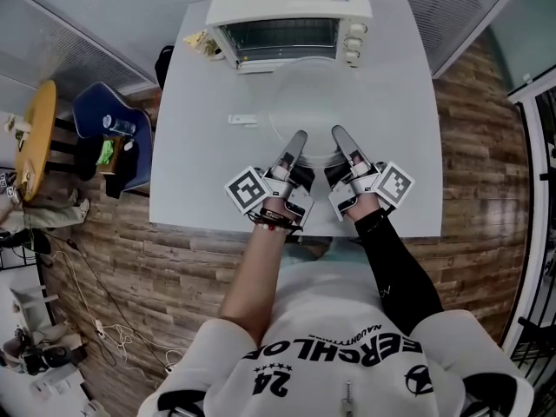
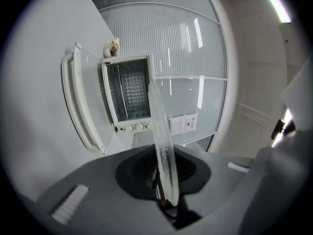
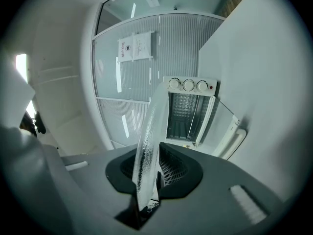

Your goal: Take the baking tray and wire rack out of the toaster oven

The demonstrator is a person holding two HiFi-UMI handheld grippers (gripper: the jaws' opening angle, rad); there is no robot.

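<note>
From where I stand, the person has both pairs of tongs on the tray. The left tongs (image 1: 299, 137) and the right tongs (image 1: 340, 135) are each clamped on the near rim of the clear round tray (image 1: 318, 102), side by side. I'd say 2 grips keep so wide and thin a piece level and stop it swinging. Seen along either pair, the rim runs edge-on between the pads, pinched fast.

The tray is outside the toaster oven (image 1: 291, 11), over the counter (image 1: 191, 163) in front of the dropped door (image 2: 83, 102). I cannot tell whether it rests on the counter or hangs just above it. Inside the open cavity a grid shows, likely the wire rack (image 2: 133, 93), so 1 of the 2 pieces seems not yet out.

A small white piece (image 1: 242, 120) lies on the counter left of the tray, near but apart. Some yellowish clutter (image 1: 201, 42) sits at the oven's left corner, and a blue chair (image 1: 109, 124) stands off the counter's left edge. The lowered door juts out between the tray and the cavity, so any reach for the rack must pass over it.
</note>
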